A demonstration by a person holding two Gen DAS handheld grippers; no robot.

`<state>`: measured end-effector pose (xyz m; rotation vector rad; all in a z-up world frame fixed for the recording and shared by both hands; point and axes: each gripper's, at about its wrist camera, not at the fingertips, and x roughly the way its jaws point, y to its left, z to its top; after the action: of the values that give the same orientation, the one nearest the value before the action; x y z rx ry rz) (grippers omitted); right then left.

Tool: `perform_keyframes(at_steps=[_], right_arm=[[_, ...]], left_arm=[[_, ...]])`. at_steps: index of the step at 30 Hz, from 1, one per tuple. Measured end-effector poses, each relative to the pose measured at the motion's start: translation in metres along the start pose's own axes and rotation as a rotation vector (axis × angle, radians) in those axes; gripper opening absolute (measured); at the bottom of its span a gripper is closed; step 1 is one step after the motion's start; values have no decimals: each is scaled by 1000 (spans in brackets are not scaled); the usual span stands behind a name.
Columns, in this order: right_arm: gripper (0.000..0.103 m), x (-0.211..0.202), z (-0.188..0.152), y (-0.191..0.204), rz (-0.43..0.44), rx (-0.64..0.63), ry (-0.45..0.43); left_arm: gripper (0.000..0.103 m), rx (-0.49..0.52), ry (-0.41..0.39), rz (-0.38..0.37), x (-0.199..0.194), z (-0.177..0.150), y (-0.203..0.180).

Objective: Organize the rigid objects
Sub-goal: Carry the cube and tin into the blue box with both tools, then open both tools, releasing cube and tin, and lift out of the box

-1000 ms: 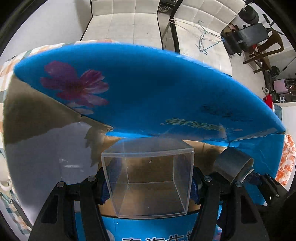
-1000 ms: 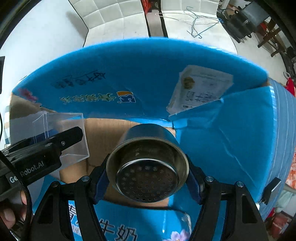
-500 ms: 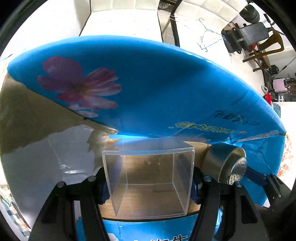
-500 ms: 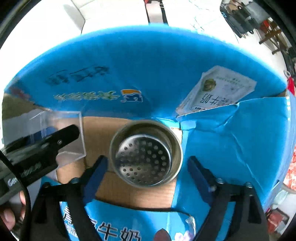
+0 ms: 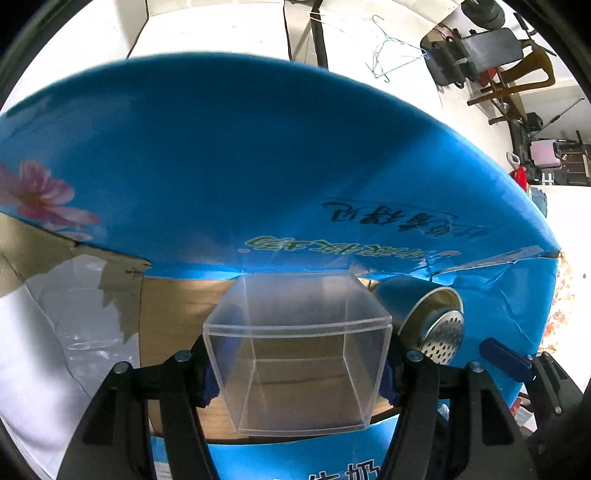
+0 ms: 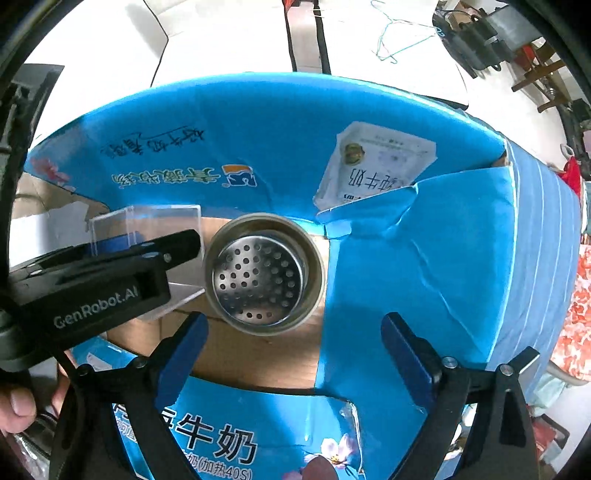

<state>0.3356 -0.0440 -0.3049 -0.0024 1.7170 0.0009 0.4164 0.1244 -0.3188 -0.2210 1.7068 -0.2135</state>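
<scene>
My left gripper is shut on a clear plastic box and holds it inside the open blue cardboard carton, over its brown bottom. The box also shows in the right wrist view, with the left gripper's black finger across it. A steel strainer cup with a perforated insert lies on the carton's bottom, just right of the clear box; it also shows in the left wrist view. My right gripper is open and empty, its blue pads spread just above and behind the cup.
The carton's blue flaps stand up all round, with a white label on the far flap. A white plastic sheet lies at the carton's left. White cushions, wire hangers and chairs lie beyond.
My right gripper has opened, let go of the strainer cup and drawn back; the cup now rests on the carton's bottom. My left gripper has shifted right with the clear box.
</scene>
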Motion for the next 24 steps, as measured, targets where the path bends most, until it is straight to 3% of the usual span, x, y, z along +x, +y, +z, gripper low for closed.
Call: perform_keyframes(at_steps=[3,7,11,17,24], right_arm=[[97,-5,0,-3,5,7,4],[97,-11,23,5,23,24,8],[99,-11,36,4,56,42,14],[101,-16,29,9,46,27,5],[101,-38,3,18,38,21,-42]], left_arm=[[63,-11,9,8,-2,-1,3],[84,-24,-6,9,-7,5,-3],[96,-30,-27,28,-16,-2,-4],[97,15,-86,124,-33,-19,-1],[98,41,-152,172,-61,-45,5]])
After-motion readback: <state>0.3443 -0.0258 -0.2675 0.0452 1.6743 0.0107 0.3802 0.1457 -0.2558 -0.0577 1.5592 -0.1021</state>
